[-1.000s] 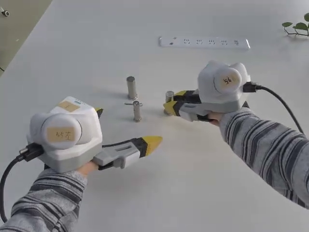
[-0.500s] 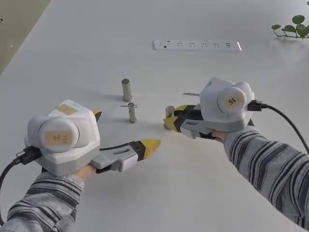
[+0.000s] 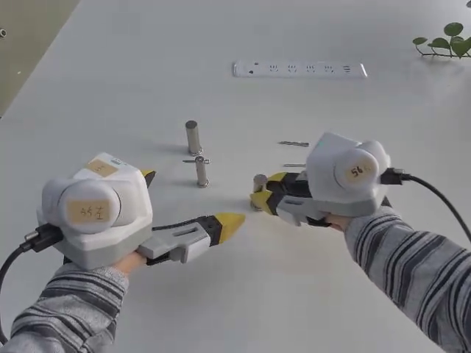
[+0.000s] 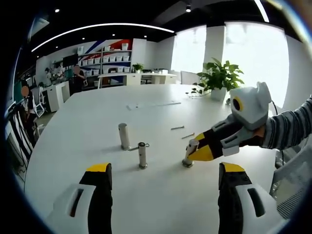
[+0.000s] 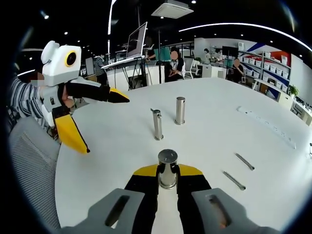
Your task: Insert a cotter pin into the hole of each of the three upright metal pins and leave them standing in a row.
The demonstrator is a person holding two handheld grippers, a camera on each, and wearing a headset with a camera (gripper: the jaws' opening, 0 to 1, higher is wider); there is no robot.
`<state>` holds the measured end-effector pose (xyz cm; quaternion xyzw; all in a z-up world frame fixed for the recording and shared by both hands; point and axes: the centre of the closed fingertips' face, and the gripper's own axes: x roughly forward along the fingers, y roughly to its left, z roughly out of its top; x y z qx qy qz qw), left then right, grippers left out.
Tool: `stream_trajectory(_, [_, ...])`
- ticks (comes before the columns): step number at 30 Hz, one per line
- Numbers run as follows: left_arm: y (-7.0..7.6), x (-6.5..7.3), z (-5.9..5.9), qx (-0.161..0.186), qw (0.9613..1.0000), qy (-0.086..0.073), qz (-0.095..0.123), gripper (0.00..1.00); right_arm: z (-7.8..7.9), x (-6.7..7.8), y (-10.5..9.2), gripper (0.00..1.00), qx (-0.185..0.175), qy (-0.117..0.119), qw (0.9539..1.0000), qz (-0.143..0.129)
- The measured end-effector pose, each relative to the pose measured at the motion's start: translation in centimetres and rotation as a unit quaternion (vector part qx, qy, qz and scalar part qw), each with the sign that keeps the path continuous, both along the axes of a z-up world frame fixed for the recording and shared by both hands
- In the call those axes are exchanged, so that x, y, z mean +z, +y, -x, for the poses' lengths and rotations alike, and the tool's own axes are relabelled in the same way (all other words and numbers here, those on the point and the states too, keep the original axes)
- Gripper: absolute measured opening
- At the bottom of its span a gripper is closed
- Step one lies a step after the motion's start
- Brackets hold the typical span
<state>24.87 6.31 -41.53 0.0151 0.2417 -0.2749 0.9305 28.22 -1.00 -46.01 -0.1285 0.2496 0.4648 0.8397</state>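
Note:
Three metal pins stand on the white table. The far pin is bare. The middle pin has a cotter pin through its top. My right gripper is shut on the third pin, which in the right gripper view is the pin upright between the yellow jaws. Two loose cotter pins lie beyond that gripper. My left gripper is open and empty, near left of the pins. In the left gripper view the held pin leans slightly.
A white power strip lies at the far side of the table, and a green plant is at the far right corner. Cables trail from both grippers. The table's left edge runs diagonally.
My right gripper has drawn the third pin nearer to me, uncovering the second loose cotter pin behind it. The left gripper has hardly moved.

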Motion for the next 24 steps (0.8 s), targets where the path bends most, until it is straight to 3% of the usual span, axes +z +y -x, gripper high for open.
stream_trajectory(15, [-0.1,-0.5,0.2,-0.002,1.0000,0.009,-0.004,0.89,0.0,0.0,-0.2,0.09,-0.010,-0.001,0.9999,-0.004])
stream_trajectory(24, [0.1,-0.1,0.4,0.002,1.0000,0.003,-0.003,0.91,0.2,1.3,-1.0,0.22,-0.010,0.000,0.9999,-0.010])
